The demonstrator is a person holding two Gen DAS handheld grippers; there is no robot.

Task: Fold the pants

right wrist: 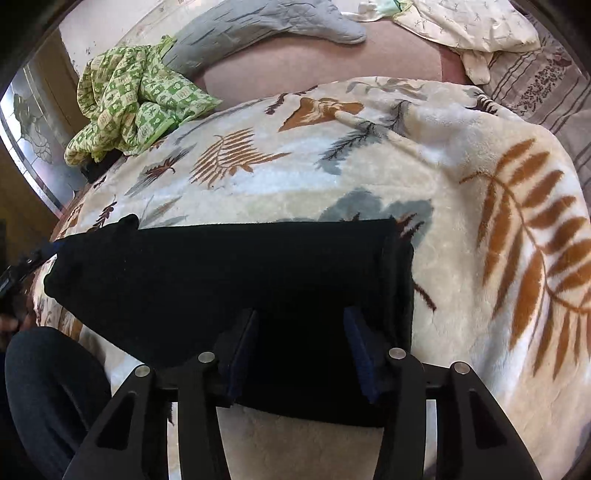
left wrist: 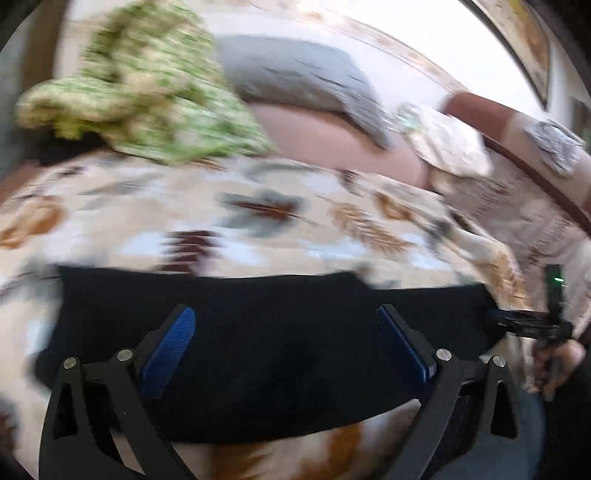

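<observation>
The black pants lie folded into a flat oblong across the leaf-patterned blanket. My right gripper hangs over their near right part, jaws partly apart, with only flat black cloth showing between the pads. In the blurred left wrist view the pants stretch across the blanket, and my left gripper stands wide open above them with nothing gripped. The right gripper shows at the pants' right end, held by a hand. The left gripper peeks in at the pants' left end.
A crumpled green patterned cloth lies at the blanket's far left, also blurred as the green cloth. A grey pillow and pale bedding lie beyond. A person's dark-trousered leg is at the near left.
</observation>
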